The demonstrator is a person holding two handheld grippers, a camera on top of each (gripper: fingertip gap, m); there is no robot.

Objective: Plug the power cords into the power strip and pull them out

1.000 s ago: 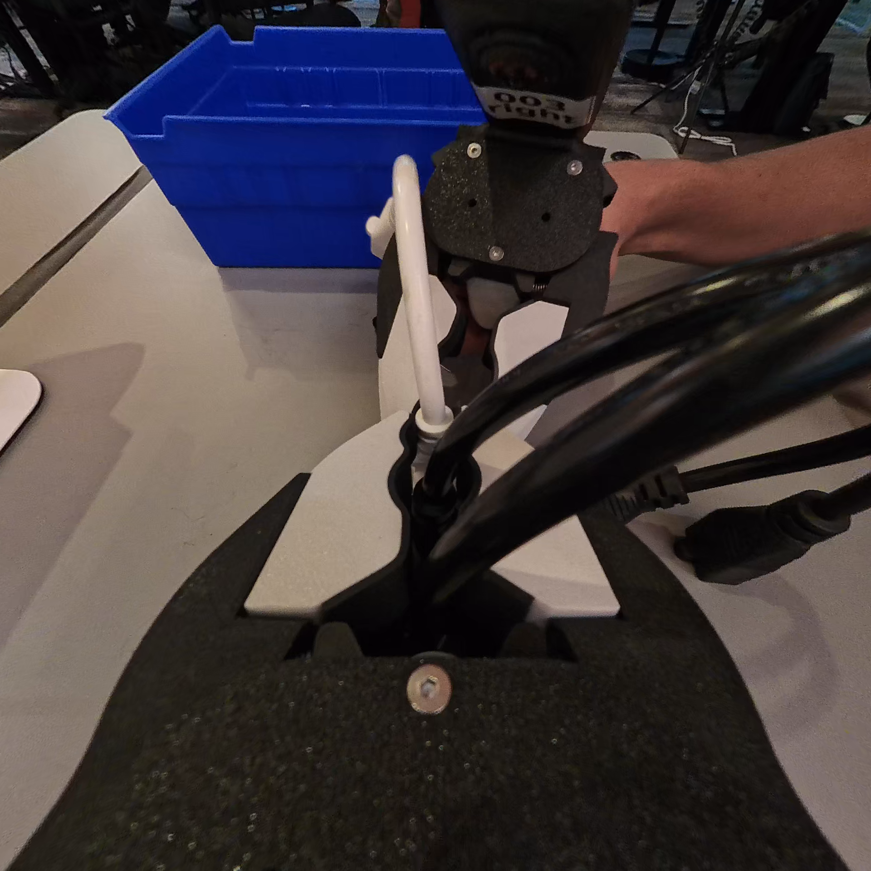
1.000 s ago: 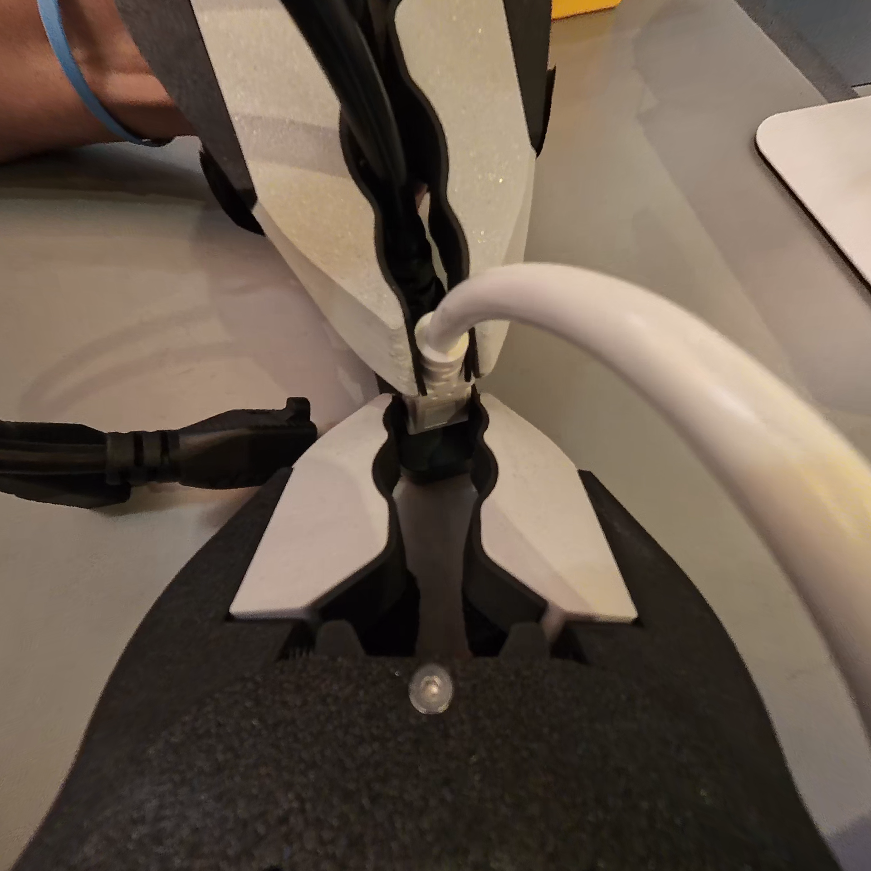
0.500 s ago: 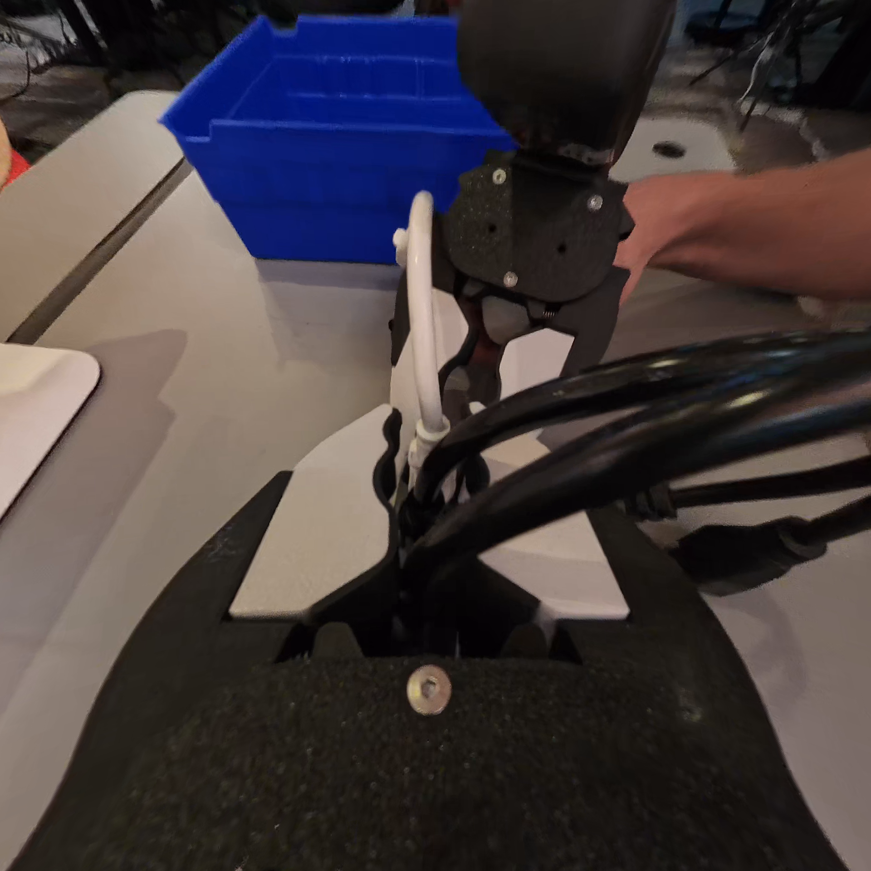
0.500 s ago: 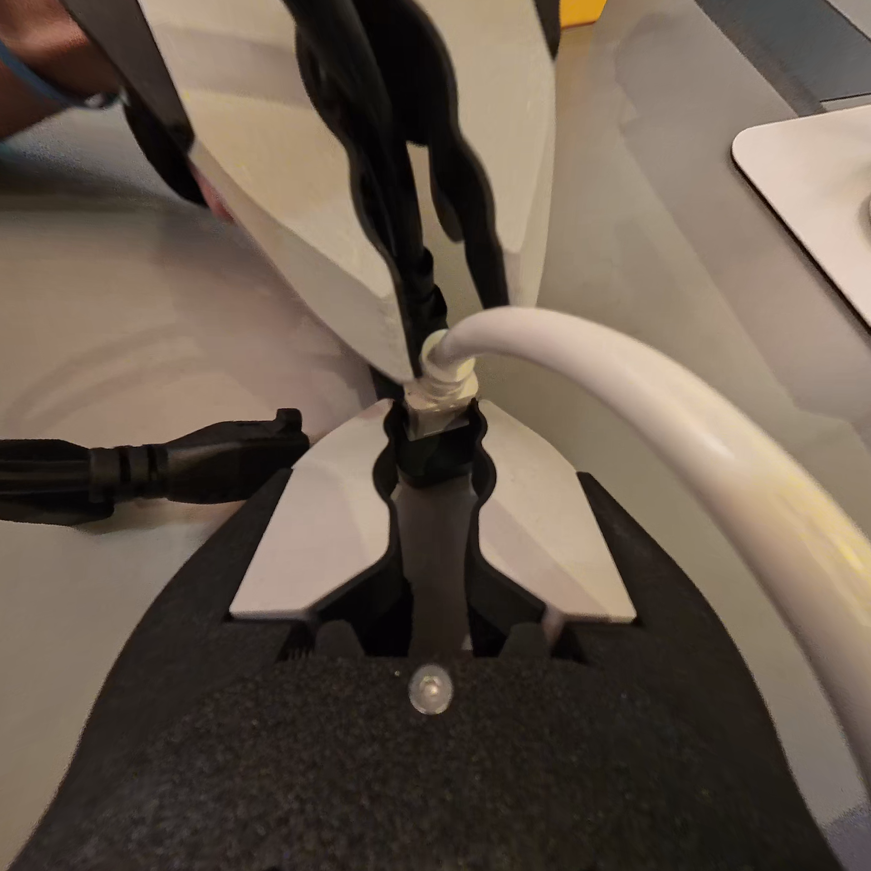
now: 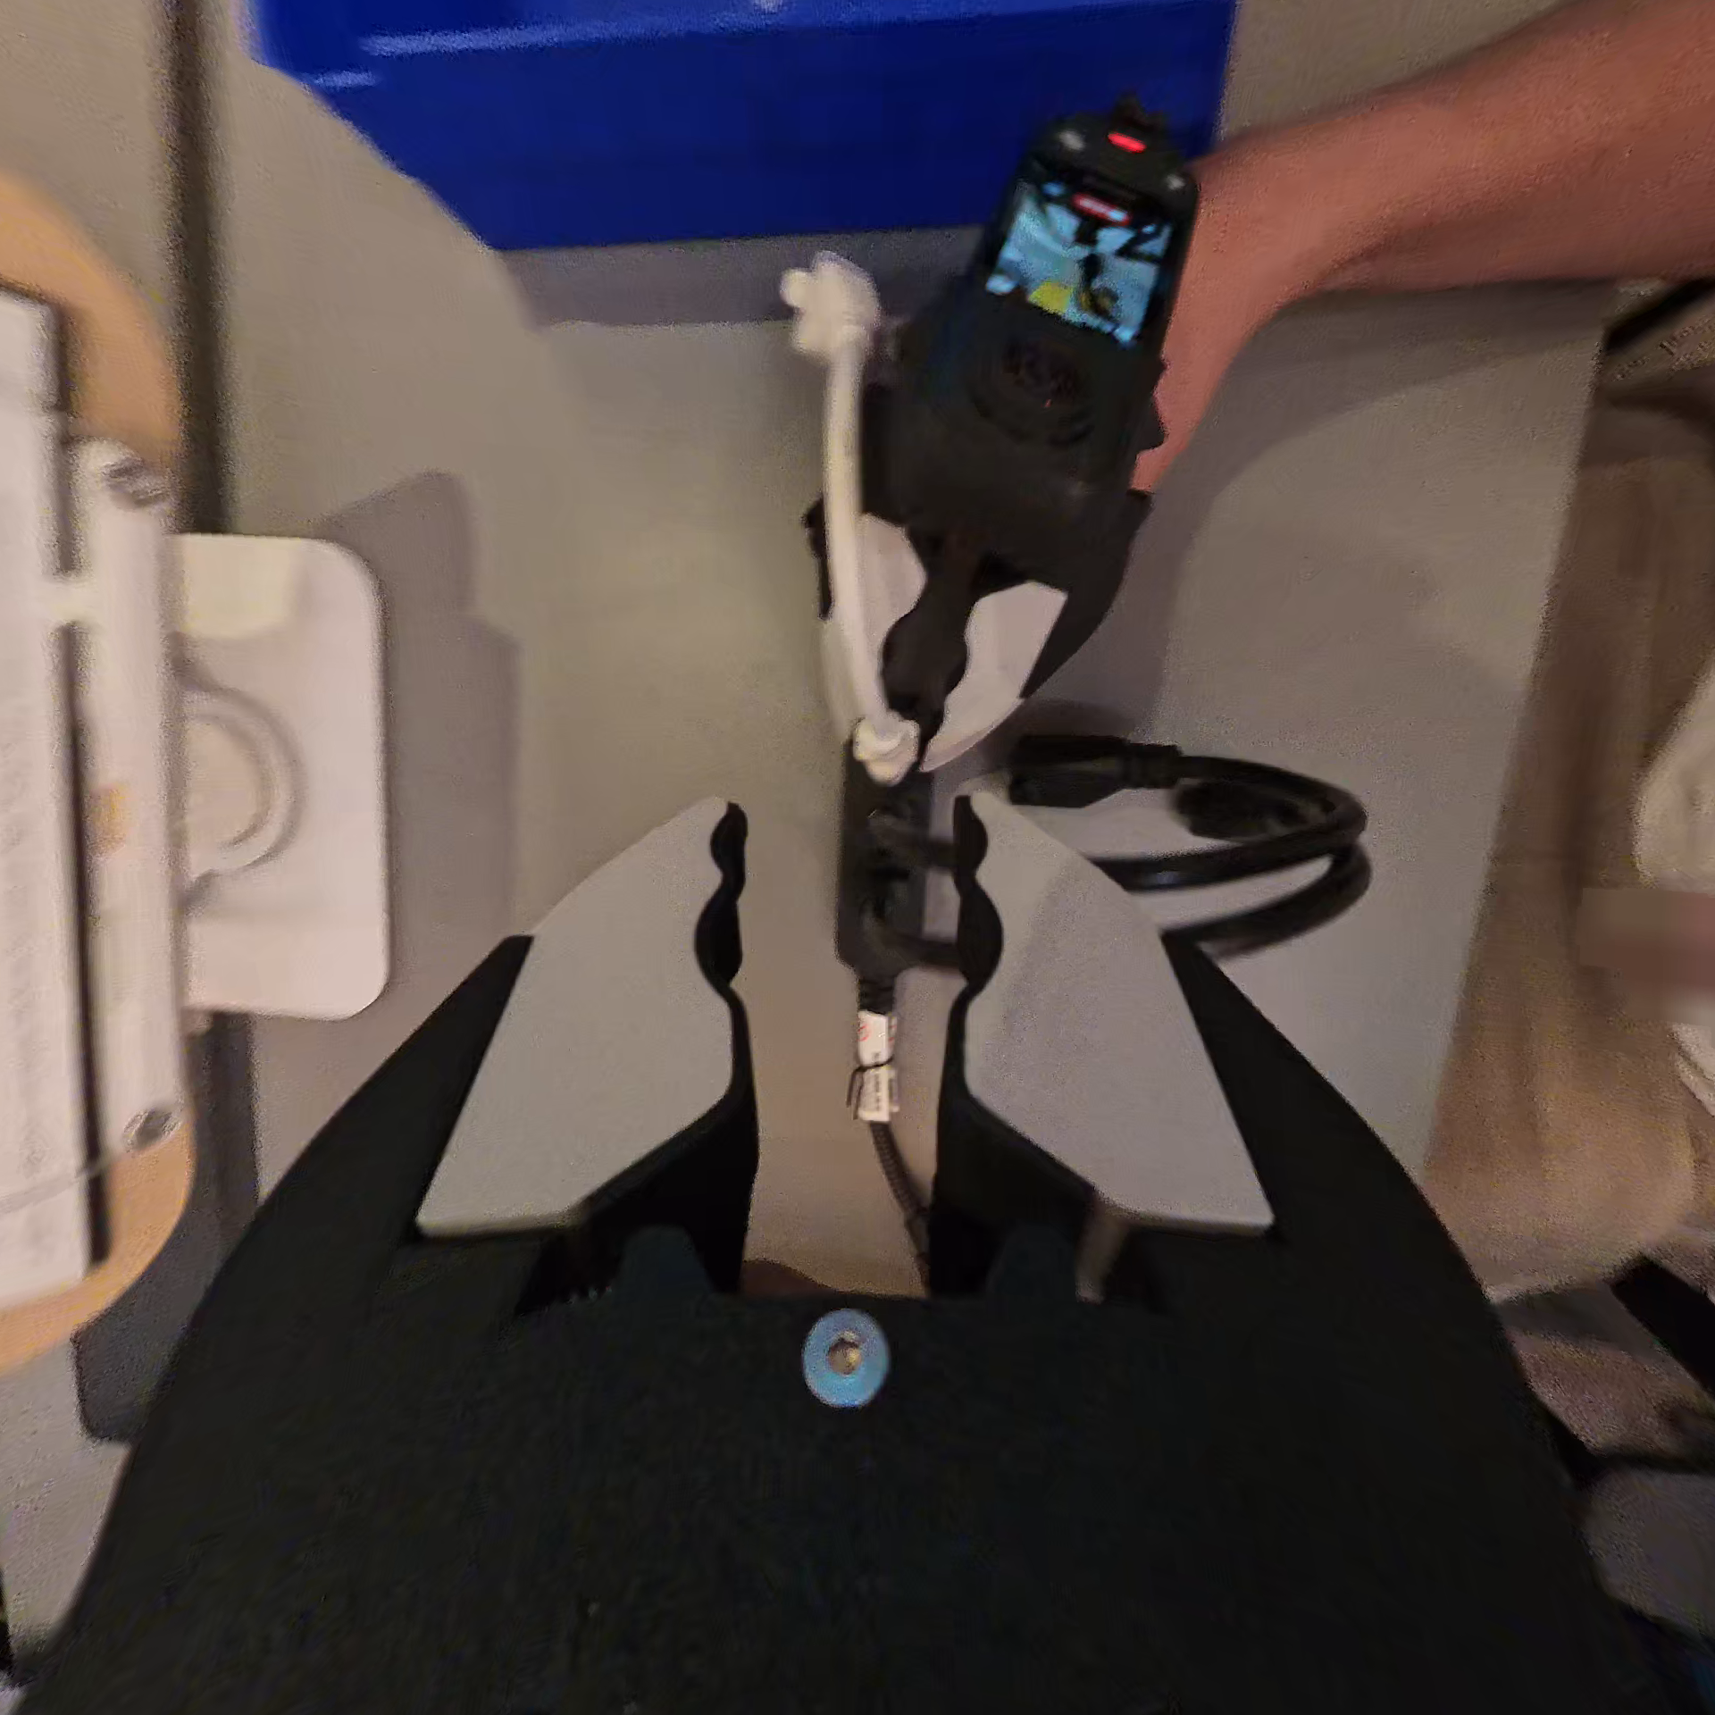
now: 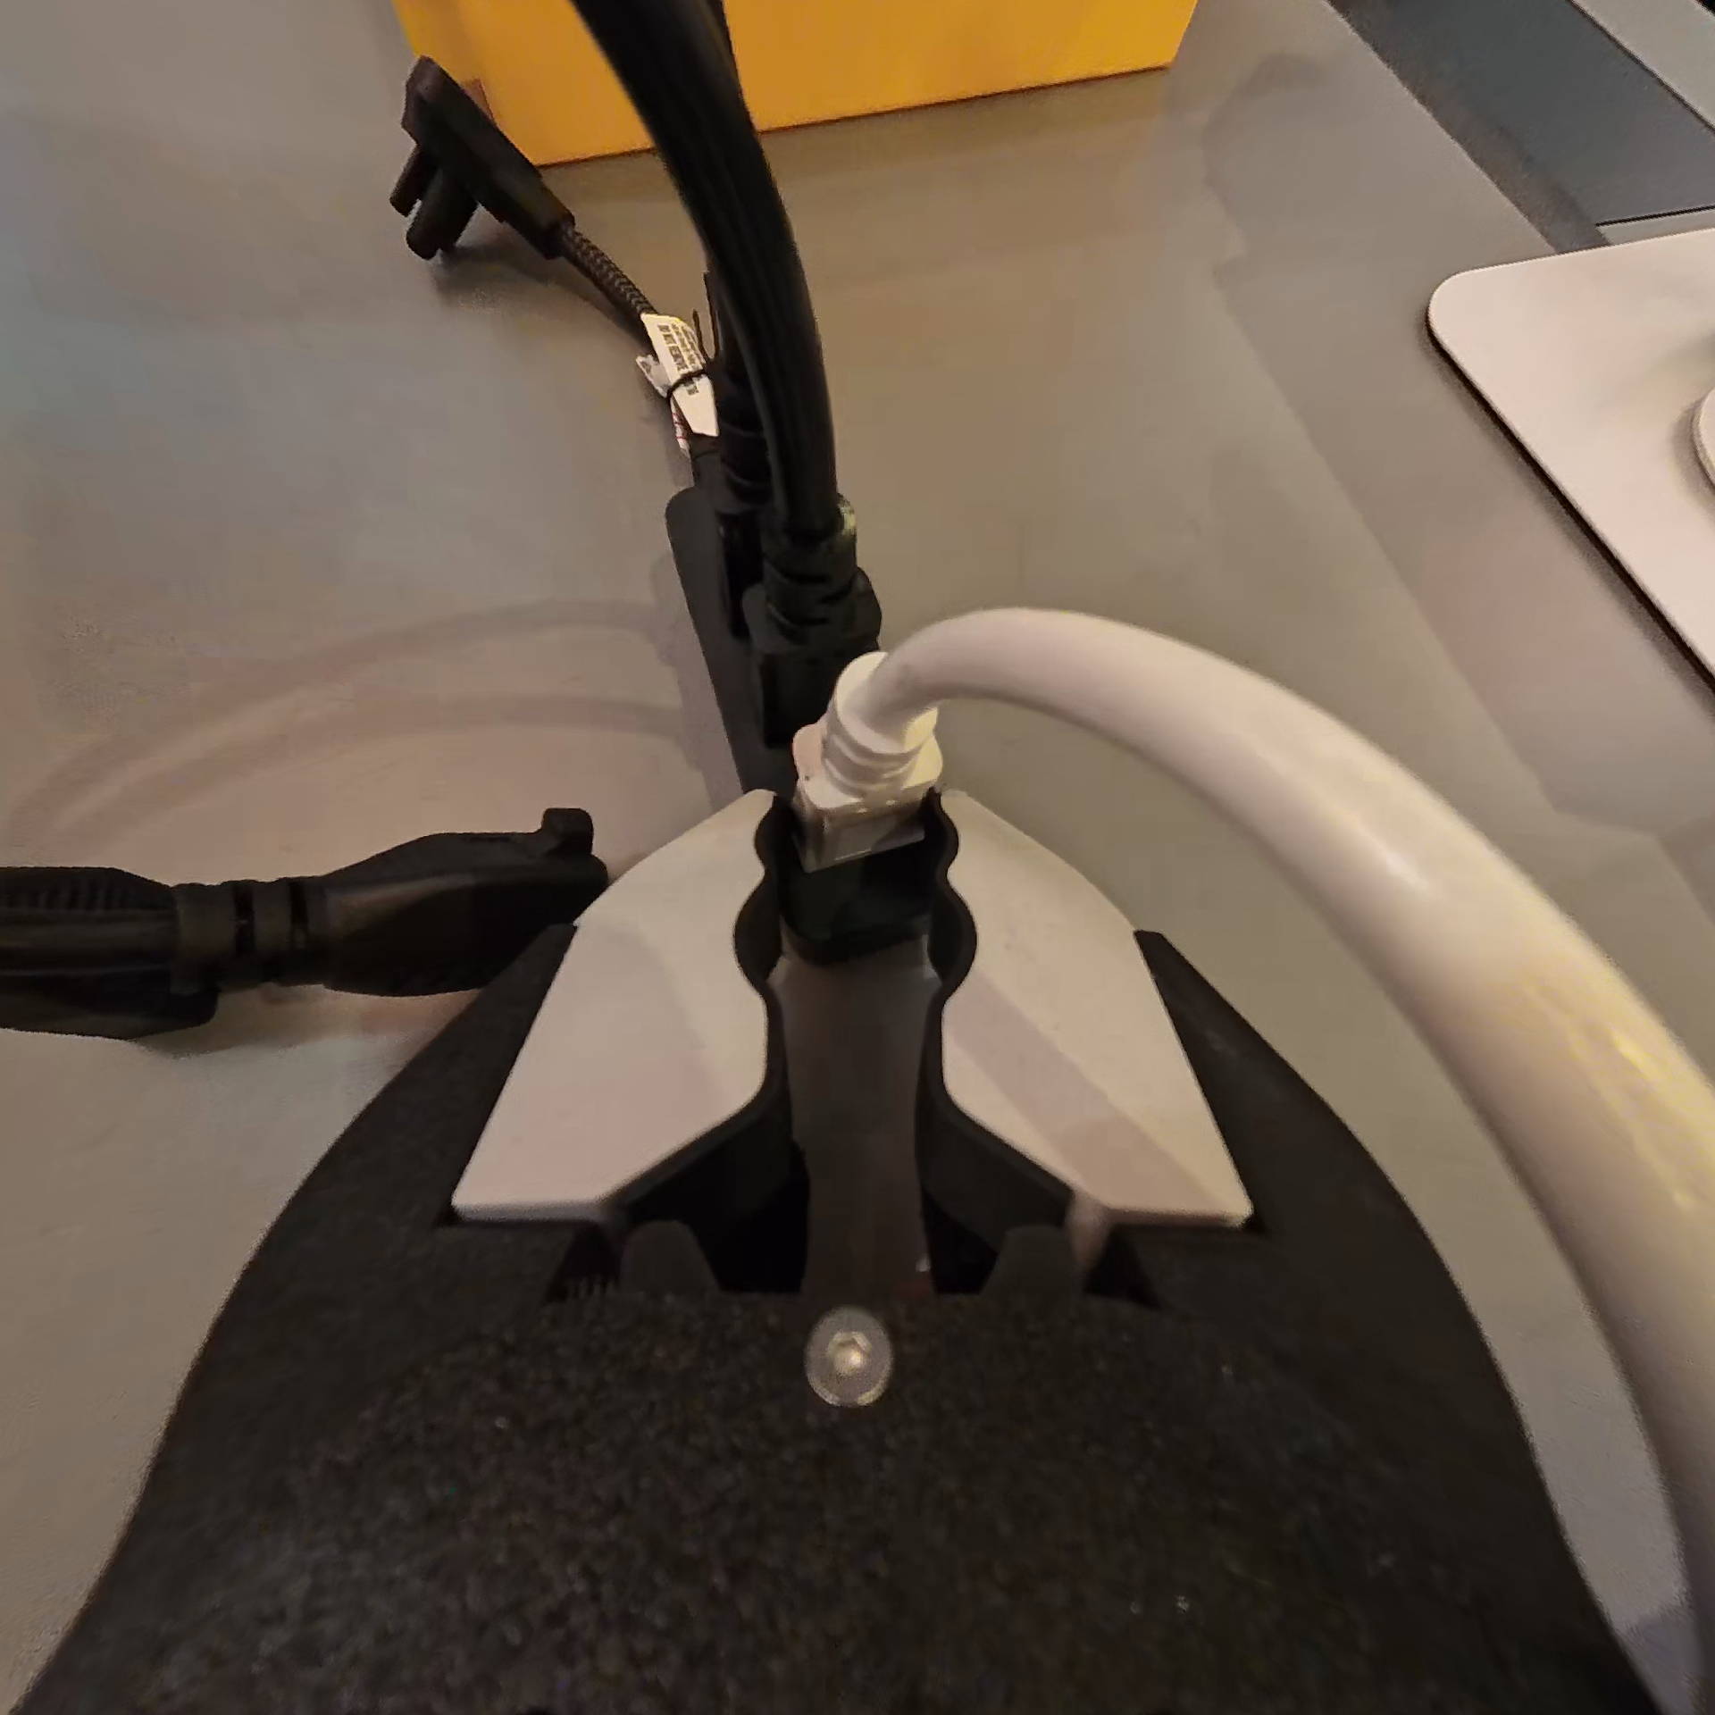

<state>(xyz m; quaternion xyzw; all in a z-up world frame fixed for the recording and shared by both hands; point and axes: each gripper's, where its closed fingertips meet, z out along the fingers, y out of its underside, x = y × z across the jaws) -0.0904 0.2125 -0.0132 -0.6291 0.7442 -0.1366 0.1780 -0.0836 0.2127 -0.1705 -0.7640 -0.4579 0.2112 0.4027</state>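
Right gripper (image 6: 858, 835) clamped on the strip's end; left gripper (image 5: 844, 835) spread, empty.

The black strip (image 5: 882, 872) lies at 12 o'clock from the left fingers, white plug (image 6: 868, 756) and black plug (image 6: 817, 612) seated. Likely stiff plugs, springy cords: pinch a plug's body, not its cord.
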